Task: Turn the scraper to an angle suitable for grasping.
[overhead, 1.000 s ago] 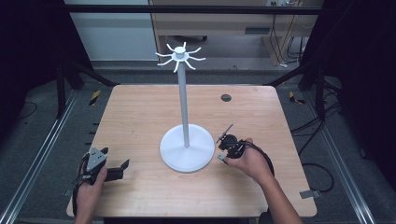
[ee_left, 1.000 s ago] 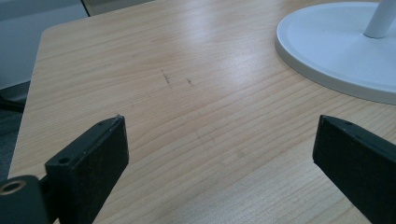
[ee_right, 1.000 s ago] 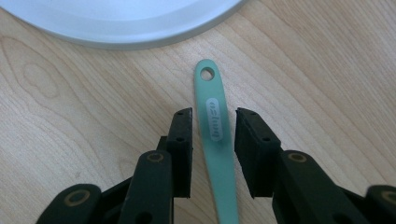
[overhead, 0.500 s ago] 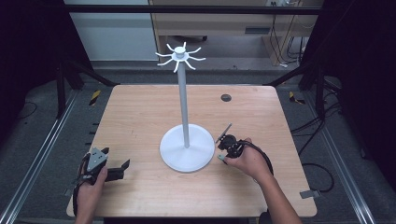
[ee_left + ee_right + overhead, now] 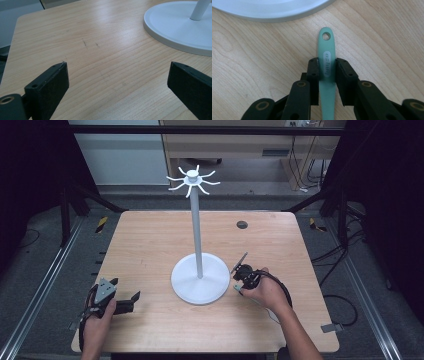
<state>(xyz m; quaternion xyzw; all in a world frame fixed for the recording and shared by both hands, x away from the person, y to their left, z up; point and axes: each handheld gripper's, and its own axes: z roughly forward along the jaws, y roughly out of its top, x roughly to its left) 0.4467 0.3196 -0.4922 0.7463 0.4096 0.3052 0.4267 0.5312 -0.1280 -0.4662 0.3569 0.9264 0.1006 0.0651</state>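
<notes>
Green plastic utensil handle (image 5: pixel 327 62), its holed tip aimed at the white round stand base (image 5: pixel 269 8), sits clamped lengthwise in the right hand-held gripper (image 5: pixel 327 65); left hand-held gripper (image 5: pixel 117 80) gapes wide, well apart.

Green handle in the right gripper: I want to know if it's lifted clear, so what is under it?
Bare wooden table lies under the green handle, with the white stand base just beyond its holed tip. The right gripper clamps its sides; whether it touches the wood cannot be told.
</notes>
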